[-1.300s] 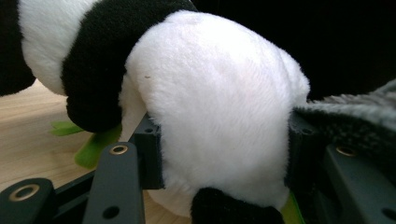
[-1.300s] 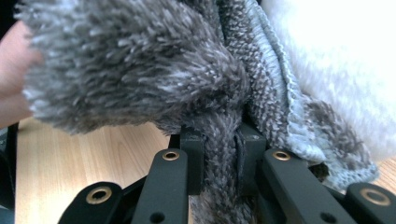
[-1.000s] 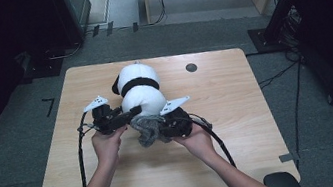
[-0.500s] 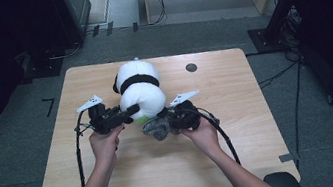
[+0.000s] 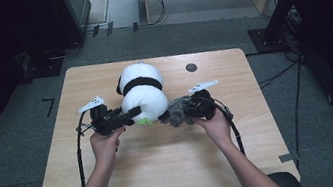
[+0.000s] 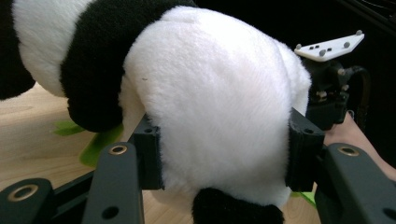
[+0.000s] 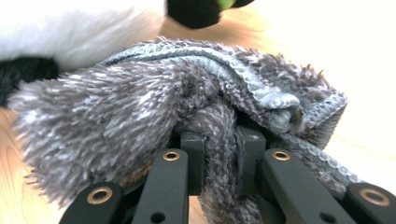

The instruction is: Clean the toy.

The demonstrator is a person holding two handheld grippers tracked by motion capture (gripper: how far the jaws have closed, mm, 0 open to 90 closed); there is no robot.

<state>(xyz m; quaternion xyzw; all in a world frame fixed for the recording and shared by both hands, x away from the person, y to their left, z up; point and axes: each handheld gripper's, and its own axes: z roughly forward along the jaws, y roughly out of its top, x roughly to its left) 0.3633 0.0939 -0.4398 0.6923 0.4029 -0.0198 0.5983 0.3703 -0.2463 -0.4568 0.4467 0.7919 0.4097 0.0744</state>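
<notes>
A: Where is the plush panda [image 5: 142, 93] found?

B: It is laid on the tabletop [image 5: 165, 159], nearer the far edge than the near one and about midway between the left and right edges. Its white rump is turned toward the near edge, and its black-banded part toward the far edge. A bit of green [image 5: 144, 121] is seen under it on the near side.

A: How is the left gripper [image 5: 130, 114] set?

B: It is held level at the panda's left side. In the left gripper view, the white body [image 6: 219, 107] is clamped between the two black pads [image 6: 150, 158], which are pressed into the fur on either side, so the jaws are kept about half apart by the plush.

A: And the right gripper [image 5: 188, 110]?

B: It is held just right of the panda. A grey fluffy cloth [image 5: 175, 113] is pinched in it; in the right gripper view, a fold of the cloth [image 7: 187, 112] is squeezed between jaws drawn nearly together. The cloth is bunched in front of the jaws, against the panda's lower right side, where a black paw [image 7: 194, 11] is seen beyond it.

A: Anything else on the tabletop?

B: A small dark disc [image 5: 191, 67] is seen near the far edge, toward the right corner, well apart from the panda.
</notes>
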